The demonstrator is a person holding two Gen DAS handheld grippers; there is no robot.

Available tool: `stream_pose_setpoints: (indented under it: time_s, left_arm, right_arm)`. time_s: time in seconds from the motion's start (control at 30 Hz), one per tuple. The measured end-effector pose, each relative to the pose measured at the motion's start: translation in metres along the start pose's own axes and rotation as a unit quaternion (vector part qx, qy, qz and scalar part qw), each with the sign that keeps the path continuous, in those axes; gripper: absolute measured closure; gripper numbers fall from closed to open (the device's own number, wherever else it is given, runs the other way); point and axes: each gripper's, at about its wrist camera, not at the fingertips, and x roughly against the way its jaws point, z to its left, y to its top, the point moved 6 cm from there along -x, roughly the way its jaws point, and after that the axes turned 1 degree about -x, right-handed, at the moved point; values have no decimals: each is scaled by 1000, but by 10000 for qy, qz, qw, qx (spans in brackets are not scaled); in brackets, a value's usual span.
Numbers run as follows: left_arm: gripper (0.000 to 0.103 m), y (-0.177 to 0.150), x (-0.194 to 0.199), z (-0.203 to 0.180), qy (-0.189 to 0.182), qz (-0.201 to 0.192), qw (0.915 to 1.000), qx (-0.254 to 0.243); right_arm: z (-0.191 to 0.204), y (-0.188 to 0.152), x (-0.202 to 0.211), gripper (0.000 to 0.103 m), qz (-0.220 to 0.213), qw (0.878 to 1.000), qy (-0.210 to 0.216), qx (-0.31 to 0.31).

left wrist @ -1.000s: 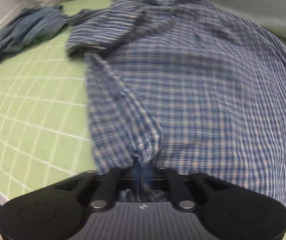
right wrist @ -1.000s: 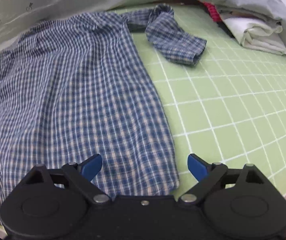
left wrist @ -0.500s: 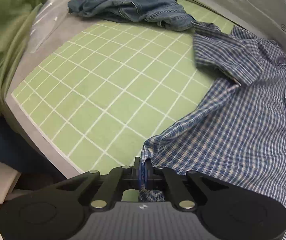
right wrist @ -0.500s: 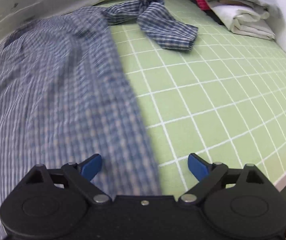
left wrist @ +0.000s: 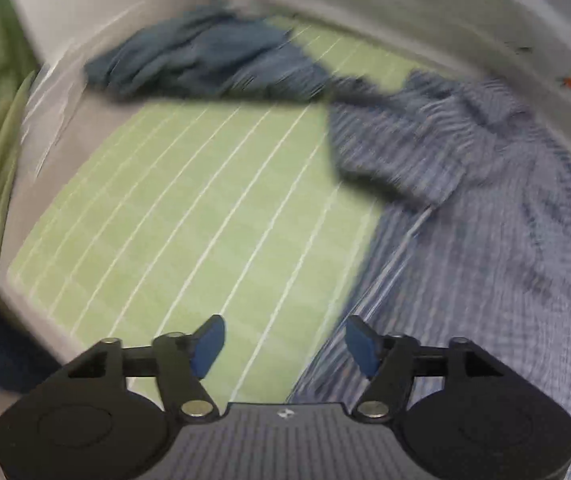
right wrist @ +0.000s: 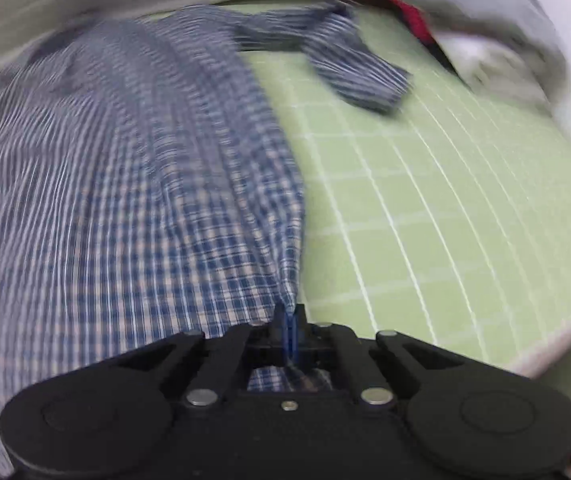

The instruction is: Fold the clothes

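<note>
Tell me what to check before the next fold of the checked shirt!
1. Right tongs pinching the checked shirt hem corner, having just closed: ok.
2. Left tongs have just opened, nothing between them: ok.
3. Shirt body spread flat on the green grid mat: cannot tell, blurred.
4. Right sleeve tucked in: not ok, it sticks out onto the mat.
5. Denim garment away from the shirt: not ok, it touches or overlaps the left sleeve.
</note>
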Motion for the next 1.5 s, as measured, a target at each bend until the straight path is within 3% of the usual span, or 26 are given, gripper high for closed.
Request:
stream_pose_setpoints:
  time_s: [0.03, 0.07, 0.13, 0.27, 0.37, 0.47, 0.63, 0.83, 1.03, 1.23, 1.3, 1.37, 1.4, 1.43, 1.5]
  left_arm:
    - [28, 8, 3, -10, -72, -100, 9998, -123]
    - [26, 14, 5, -22, -147, -188, 9995, -225]
    - [23, 25, 15, -50, -257, -411, 9980, -405]
    - [8, 34, 44, -108, -418, -1024, 9928, -456]
    - [5, 31, 58, -155, -682, -1366, 9877, -325]
    - [5, 24, 63, -201, -1004, -1401, 9842, -413]
    - [5, 19, 56, -266, -860, -1165, 9874, -635]
    - [5, 28, 38, -307, -1167, -628, 9906, -324]
    - [5, 54, 25, -347, -717, -650, 9893, -1090]
    - [5, 48, 17, -368, -845, -455, 9865, -1325]
    - [5, 42, 14, -370, -885, -345, 9861, -1365]
    - [5, 37, 13, -369, -902, -286, 9863, -1351]
    - [5, 36, 13, -369, -914, -284, 9864, -1335]
    - [5, 37, 14, -368, -932, -300, 9865, -1313]
    - [5, 38, 16, -365, -967, -362, 9864, -1276]
  right_arm:
    - [-2, 0, 1, 84, -4, 9999, 53, -155]
    - [-2, -1, 2, 60, -33, 9997, 91, -230]
    - [-2, 2, 5, 31, -183, 9994, 172, -237]
    - [-18, 21, 3, 7, -454, 9967, 564, -364]
    - [-43, 49, -5, 3, -618, 9943, 682, -532]
    - [-72, 81, -17, 3, -777, 9914, 738, -747]
    - [-109, 128, -45, 3, -886, 9874, 850, -1003]
    - [-128, 174, -83, 3, -908, 9842, 1004, -1144]
    - [-116, 226, -116, 5, -1084, 9909, 794, -121]
    - [-111, 234, -138, 6, -879, 9892, 1109, 384]
    - [-111, 231, -137, 14, -857, 9876, 1244, 424]
    - [-113, 229, -132, 55, -930, 9857, 1309, 507]
    - [-115, 229, -129, 66, -928, 9854, 1329, 518]
    - [-117, 229, -127, 88, -926, 9851, 1349, 528]
    - [-126, 233, -116, 91, -1153, 9848, 1218, 449]
